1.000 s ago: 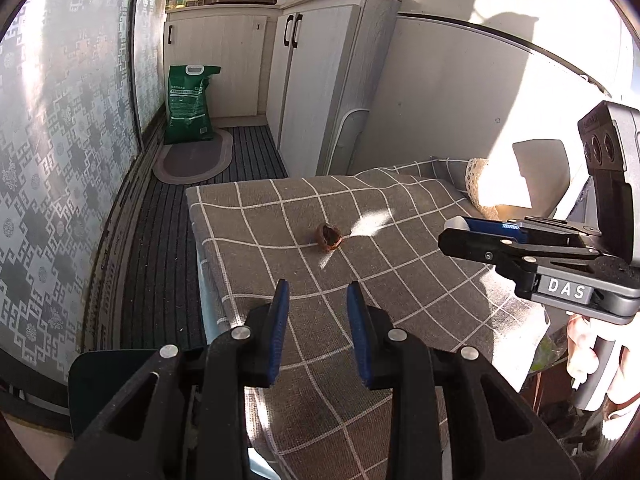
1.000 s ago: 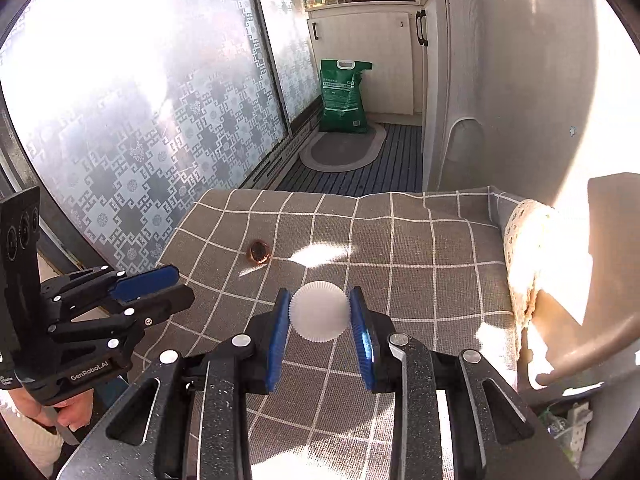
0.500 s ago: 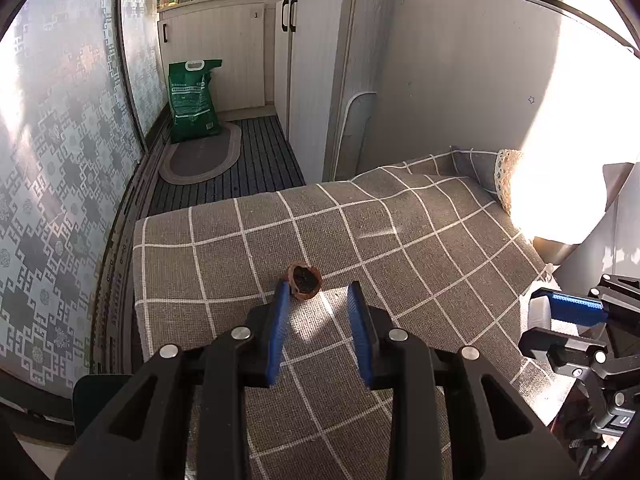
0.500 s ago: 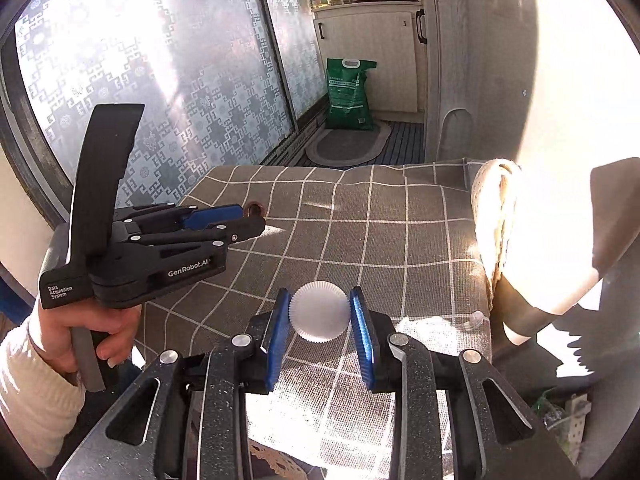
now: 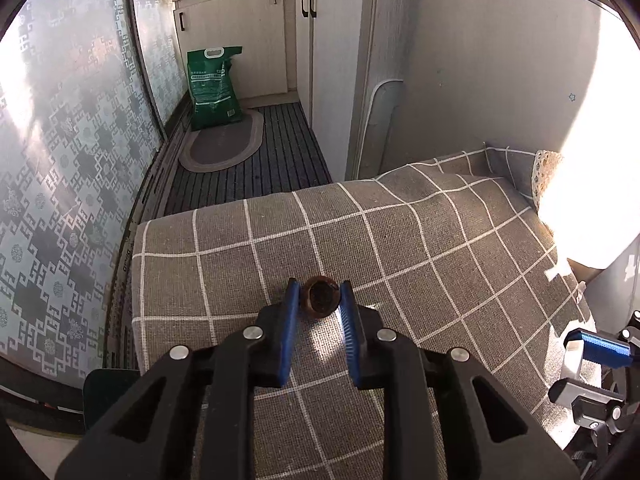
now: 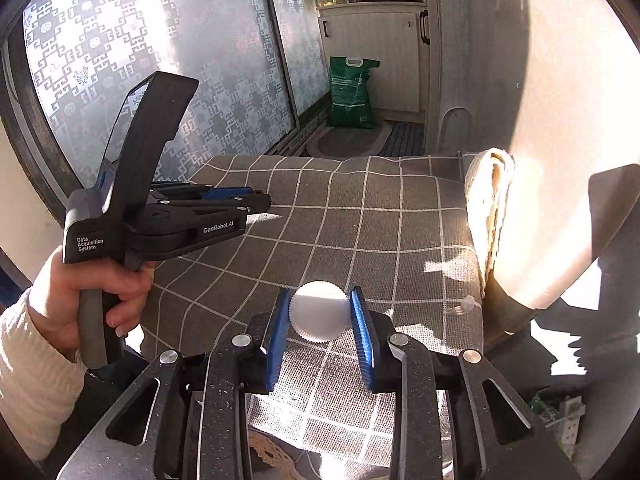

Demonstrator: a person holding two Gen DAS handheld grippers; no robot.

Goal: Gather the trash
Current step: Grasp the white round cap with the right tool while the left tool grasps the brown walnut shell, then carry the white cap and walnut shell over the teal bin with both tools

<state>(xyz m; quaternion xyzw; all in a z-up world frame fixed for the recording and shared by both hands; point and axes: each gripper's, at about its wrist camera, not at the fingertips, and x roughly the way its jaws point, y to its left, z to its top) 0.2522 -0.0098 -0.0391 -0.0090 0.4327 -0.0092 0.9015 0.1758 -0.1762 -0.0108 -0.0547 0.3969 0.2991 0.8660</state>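
Blue pads of the left gripper are closing around a small brown shell, perhaps a nut husk, which sits between the fingers on the checked cloth. Whether the pads already press it is hard to tell; they look just at its sides. The right gripper holds a white fluted paper cup firmly between its narrowed fingers, above the same cloth.

The step in hand seems to be the pick-up of the second piece of trash. Next, the left fingers need to finish pinching without crushing or flicking the shell, then lift it clear.

No bin shows in either view, so the drop-off spot is unknown. Glare washes out the right side of the cloth. In the right view the left gripper's body hides the shell. A hand in a cream sleeve grips its handle.
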